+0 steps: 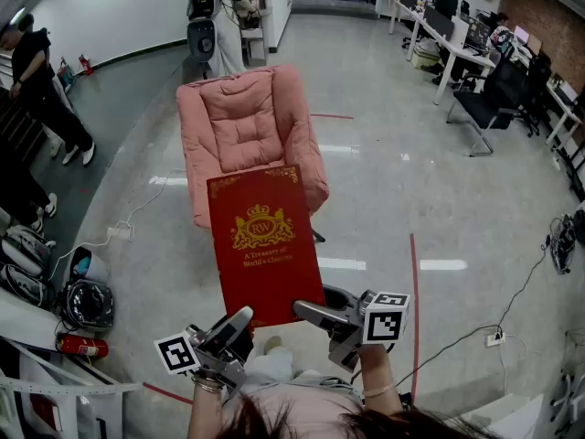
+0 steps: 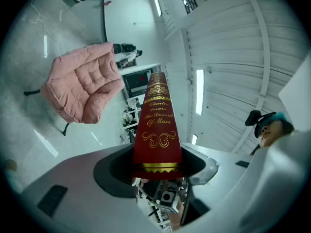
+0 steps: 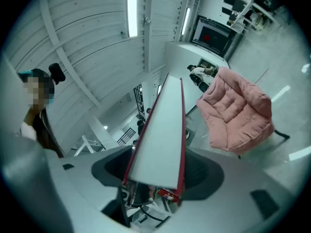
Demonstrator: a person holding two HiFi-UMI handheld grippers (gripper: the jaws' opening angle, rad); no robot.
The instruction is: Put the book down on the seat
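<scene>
A thick red book with a gold crest is held flat in the air between both grippers, just in front of a pink cushioned armchair. My left gripper is shut on the book's near left corner; in the left gripper view the gold-lettered spine runs out from between the jaws, with the armchair beyond it. My right gripper is shut on the near right corner. In the right gripper view the white page edge fills the gap between the jaws, and the armchair stands ahead.
The armchair's seat holds nothing. Bags and a fire extinguisher lie on the floor at the left. People stand at the far left and behind the chair. Desks and office chairs line the right; a cable crosses the floor.
</scene>
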